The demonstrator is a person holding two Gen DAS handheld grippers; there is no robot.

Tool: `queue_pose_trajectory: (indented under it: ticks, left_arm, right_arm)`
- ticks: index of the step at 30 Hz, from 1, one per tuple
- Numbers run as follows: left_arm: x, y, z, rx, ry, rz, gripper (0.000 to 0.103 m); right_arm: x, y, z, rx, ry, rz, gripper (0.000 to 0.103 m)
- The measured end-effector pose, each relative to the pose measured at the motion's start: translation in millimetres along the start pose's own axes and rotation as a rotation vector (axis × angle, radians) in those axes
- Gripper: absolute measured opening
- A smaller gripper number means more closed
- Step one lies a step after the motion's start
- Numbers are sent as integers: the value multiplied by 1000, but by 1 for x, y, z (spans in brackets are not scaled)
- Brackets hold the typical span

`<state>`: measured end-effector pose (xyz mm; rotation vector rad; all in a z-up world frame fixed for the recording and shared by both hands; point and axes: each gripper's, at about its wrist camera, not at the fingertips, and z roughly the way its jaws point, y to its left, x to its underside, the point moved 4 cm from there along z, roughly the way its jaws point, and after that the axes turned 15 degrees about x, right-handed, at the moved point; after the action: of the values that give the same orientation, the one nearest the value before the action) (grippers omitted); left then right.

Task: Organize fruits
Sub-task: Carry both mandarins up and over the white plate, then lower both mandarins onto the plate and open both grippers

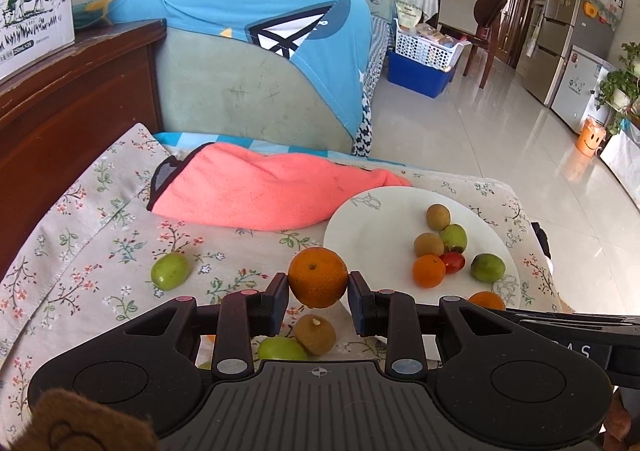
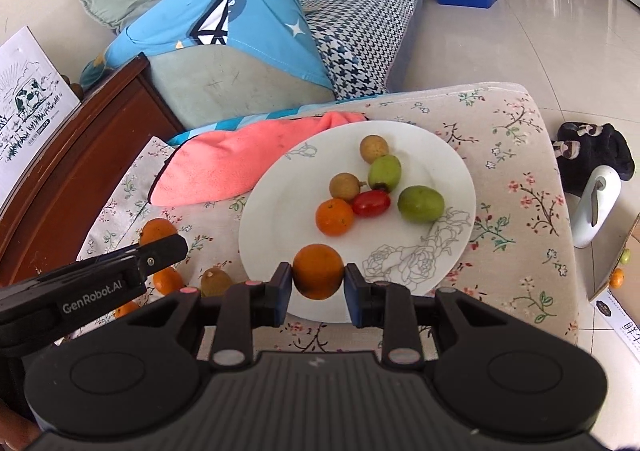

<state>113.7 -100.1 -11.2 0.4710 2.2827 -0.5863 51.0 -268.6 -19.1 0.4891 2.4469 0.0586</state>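
My left gripper (image 1: 318,287) is shut on a small orange (image 1: 318,275), held above the floral cloth just left of the white plate (image 1: 384,207). My right gripper (image 2: 318,278) is shut on another orange (image 2: 318,271) over the plate's (image 2: 440,155) near rim. On the plate lie an orange (image 2: 334,216), a red cherry tomato (image 2: 371,203), two green fruits (image 2: 421,203) and two brown longans (image 2: 345,186). Loose on the cloth are a green fruit (image 1: 169,271), a longan (image 1: 315,334) and another green fruit (image 1: 281,347). The left gripper's arm (image 2: 92,283) crosses the right wrist view at left.
A pink towel (image 1: 256,191) lies bunched behind the plate. A dark wooden cabinet (image 1: 72,99) stands at left, a sofa with a blue cover (image 1: 256,11) behind. More oranges (image 2: 157,231) lie on the cloth at left. Slippers (image 2: 592,151) and a cardboard box (image 2: 624,291) are on the floor at right.
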Motion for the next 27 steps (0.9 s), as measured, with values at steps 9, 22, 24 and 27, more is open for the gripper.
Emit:
queue_pose_trajectory:
  ticks: [9,22,24,27]
  left_arm:
    - [-1,-8,23,20,32,20,29]
    - [-7,-18,49,36,48,41,31]
    - [-9,-19,49,35,43,44,32]
    - [-13,-18,44,20,26,33,49]
  right_arm:
    - [0,-7,6,25,19,35,28]
    - [-3,-15,17,70,16,80,30]
    - [-5,-19,17,77,10,107,31]
    - [-8,-21,14,84,-15,117,31]
